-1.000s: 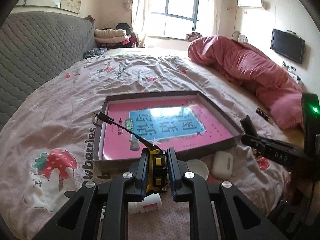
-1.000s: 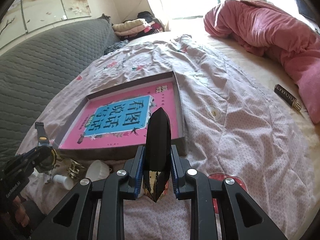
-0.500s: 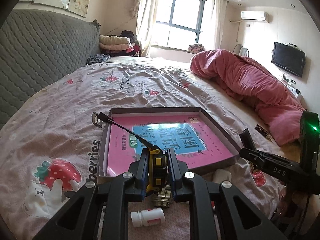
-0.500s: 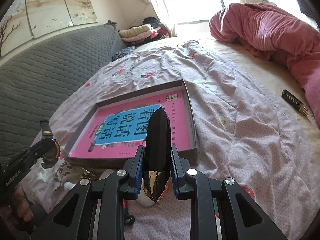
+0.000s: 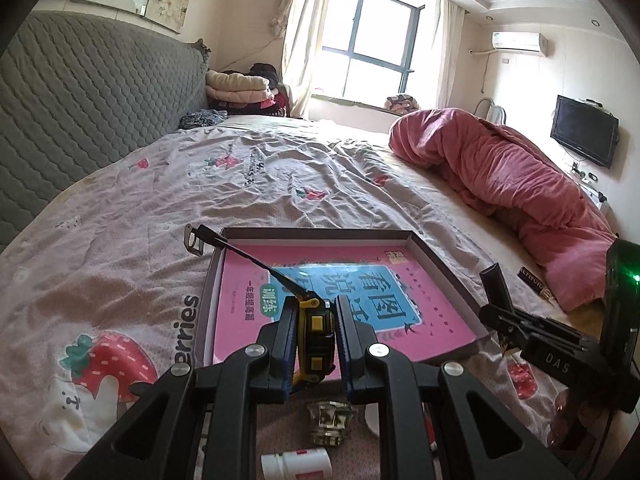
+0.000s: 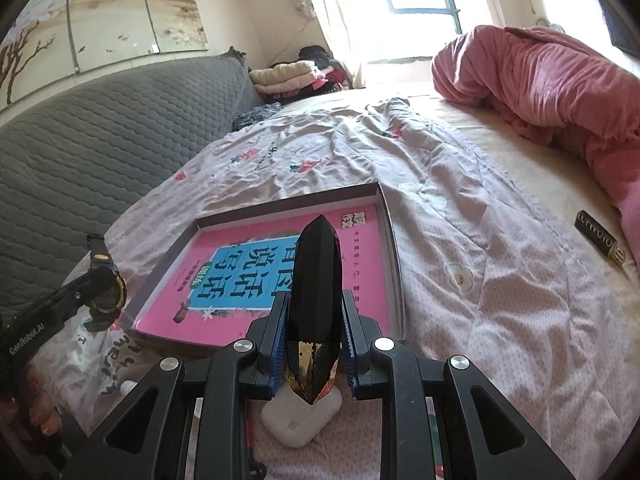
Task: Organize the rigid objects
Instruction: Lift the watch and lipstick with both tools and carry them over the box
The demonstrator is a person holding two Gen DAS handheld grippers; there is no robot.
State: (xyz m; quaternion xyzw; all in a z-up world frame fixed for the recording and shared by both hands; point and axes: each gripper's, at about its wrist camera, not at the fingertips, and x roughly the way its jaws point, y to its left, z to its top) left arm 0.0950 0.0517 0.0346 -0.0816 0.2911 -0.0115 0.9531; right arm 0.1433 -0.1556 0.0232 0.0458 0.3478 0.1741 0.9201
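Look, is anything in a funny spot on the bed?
Yes. A dark comb lies far off by the pink blanket, away from the tray. A watch hangs from the left gripper, strap sticking out stiffly over the tray.

Left gripper (image 5: 316, 336) clamped tight, angled downward, right gripper (image 6: 314, 336) likewise clamped, angled downward

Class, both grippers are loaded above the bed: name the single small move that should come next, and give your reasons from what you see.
Probably carry the left gripper forward over the tray and lower it. It is shut on the watch, whose strap already reaches across the tray's near corner, while the body hangs short of the rim. The right gripper, shut on the black faceted case, can wait beside it.
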